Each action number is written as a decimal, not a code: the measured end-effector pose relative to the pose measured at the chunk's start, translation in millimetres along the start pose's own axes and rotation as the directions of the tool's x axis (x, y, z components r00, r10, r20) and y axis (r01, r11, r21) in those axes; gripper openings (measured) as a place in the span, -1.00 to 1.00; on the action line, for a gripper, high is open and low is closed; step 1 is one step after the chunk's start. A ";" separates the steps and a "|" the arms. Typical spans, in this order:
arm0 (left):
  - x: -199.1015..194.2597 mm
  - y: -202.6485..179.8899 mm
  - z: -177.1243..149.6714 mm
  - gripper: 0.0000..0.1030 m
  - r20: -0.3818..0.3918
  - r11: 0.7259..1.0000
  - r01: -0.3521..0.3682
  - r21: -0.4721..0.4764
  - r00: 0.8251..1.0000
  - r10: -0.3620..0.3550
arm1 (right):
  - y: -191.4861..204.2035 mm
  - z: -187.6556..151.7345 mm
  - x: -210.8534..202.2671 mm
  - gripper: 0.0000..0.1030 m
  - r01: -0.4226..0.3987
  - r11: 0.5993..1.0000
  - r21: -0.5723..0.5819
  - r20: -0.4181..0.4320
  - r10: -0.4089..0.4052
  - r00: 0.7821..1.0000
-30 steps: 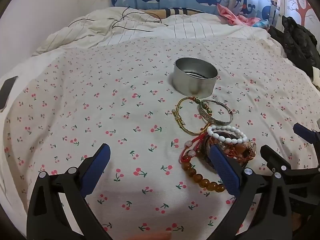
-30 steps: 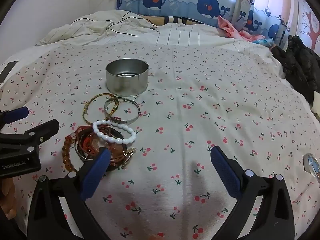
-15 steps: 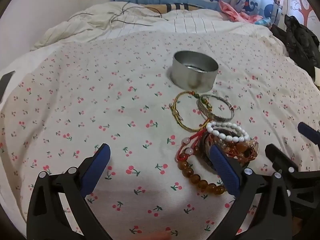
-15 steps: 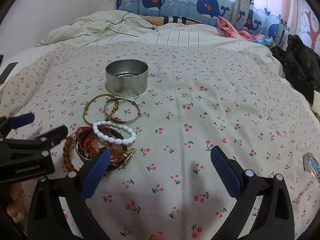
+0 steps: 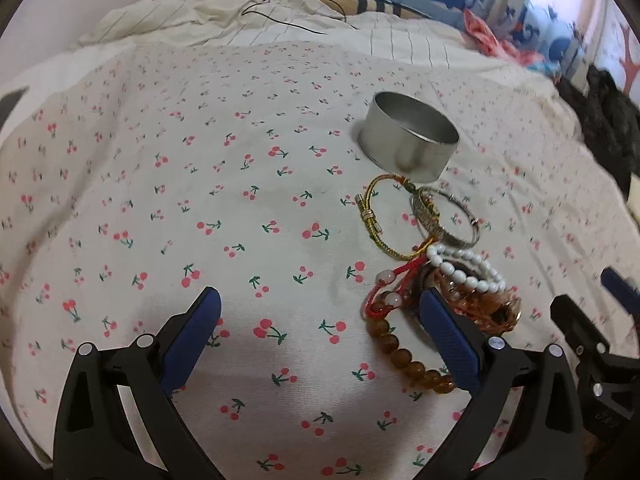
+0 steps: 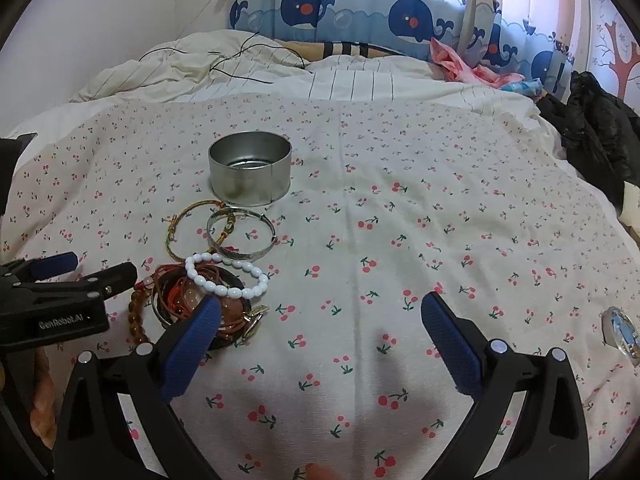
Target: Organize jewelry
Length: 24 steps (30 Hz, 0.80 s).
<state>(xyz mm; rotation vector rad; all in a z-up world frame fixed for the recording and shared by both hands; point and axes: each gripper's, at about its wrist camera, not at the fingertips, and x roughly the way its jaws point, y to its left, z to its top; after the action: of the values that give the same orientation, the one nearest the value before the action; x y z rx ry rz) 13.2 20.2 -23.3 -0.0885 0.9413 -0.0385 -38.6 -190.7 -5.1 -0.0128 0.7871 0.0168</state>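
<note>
A round silver tin (image 5: 408, 148) (image 6: 250, 174) stands open on the cherry-print sheet. In front of it lie a gold bangle (image 5: 374, 222) (image 6: 180, 224), a silver bangle (image 5: 448, 220) (image 6: 242, 236), a white bead bracelet (image 5: 464, 272) (image 6: 226, 276), a red cord bracelet (image 5: 394, 288) and amber beads (image 5: 404, 356) (image 6: 134, 320), piled together. My left gripper (image 5: 320, 332) (image 6: 82, 266) is open, its right finger beside the pile. My right gripper (image 6: 320, 334) is open too, with its left finger at the pile's near edge; it also appears as a dark clamp (image 5: 600, 316).
A crumpled white duvet (image 6: 240, 68) with a black cable lies at the back, before whale-print curtains (image 6: 360, 12). Dark clothing (image 6: 596, 136) is heaped at the right edge. A small shiny round object (image 6: 620, 330) sits on the sheet at right. A dark phone (image 5: 10, 102) lies far left.
The left gripper has tilted and moved nearer, so the tin and bracelets look larger and skewed. The right gripper has barely moved. Both remain open.
</note>
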 end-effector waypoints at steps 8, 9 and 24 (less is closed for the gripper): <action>-35.1 -9.3 19.5 0.86 0.169 0.999 -0.044 0.027 0.985 0.039 | -17.4 1.4 2.6 0.86 -0.003 0.998 0.069 -0.015 0.004 1.000; -33.5 -14.0 22.6 0.86 0.165 0.998 -0.042 0.050 0.986 0.033 | -17.5 1.0 3.3 0.86 -0.003 0.998 0.068 -0.017 0.004 1.000; -8.1 -14.0 23.4 0.86 0.076 0.999 0.018 0.034 0.997 -0.021 | -16.1 -3.7 9.1 0.86 -0.017 0.998 0.060 -0.041 0.019 0.999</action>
<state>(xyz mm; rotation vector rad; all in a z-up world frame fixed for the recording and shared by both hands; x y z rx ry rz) 27.5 8.2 -1.8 -0.0677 0.8637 -0.0685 -34.5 -206.7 -14.1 0.0508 0.8292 0.0103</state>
